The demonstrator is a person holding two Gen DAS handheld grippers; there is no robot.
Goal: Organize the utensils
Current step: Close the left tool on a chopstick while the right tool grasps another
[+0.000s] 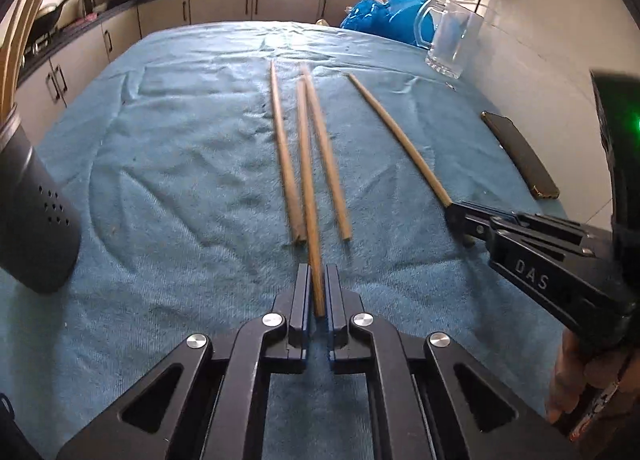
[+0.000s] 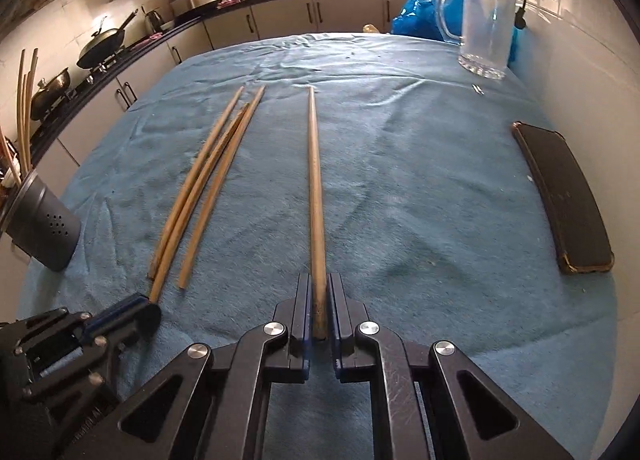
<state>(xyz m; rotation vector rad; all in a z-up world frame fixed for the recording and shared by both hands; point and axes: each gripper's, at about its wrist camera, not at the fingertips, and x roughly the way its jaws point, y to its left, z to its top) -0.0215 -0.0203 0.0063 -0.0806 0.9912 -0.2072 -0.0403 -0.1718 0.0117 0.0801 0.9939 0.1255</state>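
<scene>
Slippage is the likely fault: each gripper pinches only the near butt end of a long chopstick, so a lift could let the far tip sag or twist out. The left gripper (image 1: pixel 318 284) is closed on the middle chopstick (image 1: pixel 306 164); the right gripper (image 2: pixel 319 300) is closed on the lone chopstick (image 2: pixel 314 180). Two loose chopsticks (image 1: pixel 282 148) lie on the blue towel (image 1: pixel 160 164) beside the left one. Left of the towel, the grey holder (image 2: pixel 42 228) already carries sticks; the glass mug (image 2: pixel 486 32) at the far right looks empty.
</scene>
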